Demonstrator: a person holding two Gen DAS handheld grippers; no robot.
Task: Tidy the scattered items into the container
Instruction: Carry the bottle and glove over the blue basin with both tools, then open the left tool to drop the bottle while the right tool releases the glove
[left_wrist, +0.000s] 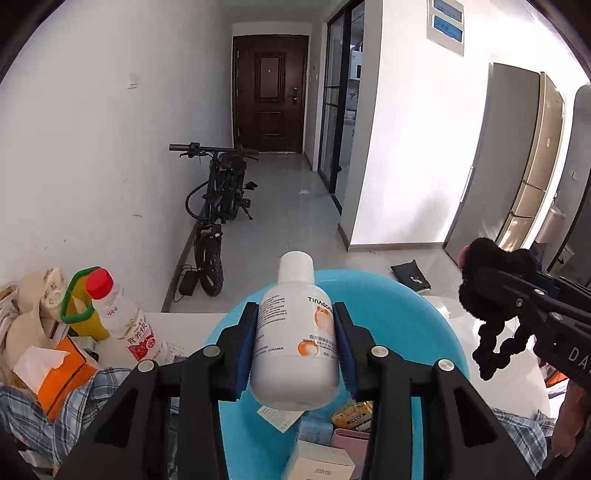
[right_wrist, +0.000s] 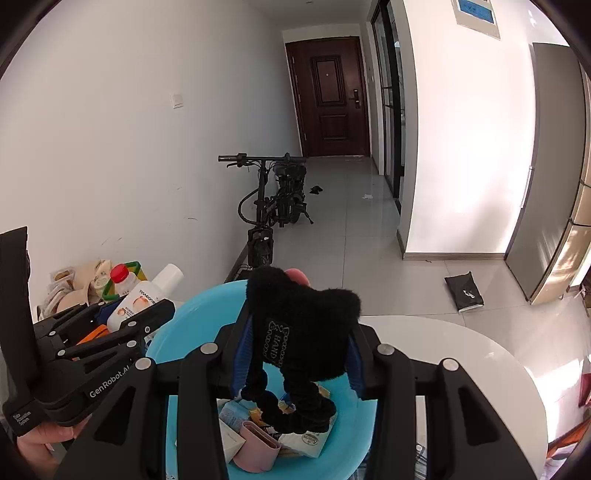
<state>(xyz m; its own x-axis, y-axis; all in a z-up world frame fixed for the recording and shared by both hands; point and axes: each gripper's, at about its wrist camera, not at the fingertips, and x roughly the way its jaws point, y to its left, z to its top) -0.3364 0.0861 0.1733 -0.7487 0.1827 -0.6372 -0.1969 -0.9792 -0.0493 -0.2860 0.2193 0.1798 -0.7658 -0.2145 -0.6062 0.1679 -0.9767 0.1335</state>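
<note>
My left gripper (left_wrist: 295, 345) is shut on a white bottle (left_wrist: 295, 332) with orange print and holds it above the blue basin (left_wrist: 406, 314). My right gripper (right_wrist: 297, 354) is shut on a black fuzzy plush item (right_wrist: 306, 317) with a dangling scrunchie-like loop, held over the same blue basin (right_wrist: 177, 332). The basin holds small boxes, packets and a pink case (right_wrist: 255, 454). In the left wrist view the right gripper with the plush item (left_wrist: 491, 291) is at the right. In the right wrist view the left gripper with the bottle (right_wrist: 144, 299) is at the left.
Left of the basin lie a red-capped drink bottle (left_wrist: 122, 317), a yellow bottle with green handle (left_wrist: 79, 306), an orange tissue box (left_wrist: 59, 373) and plaid cloth (left_wrist: 55, 413). The basin stands on a white round table (right_wrist: 480, 369). A bike (left_wrist: 218, 206) leans on the wall beyond.
</note>
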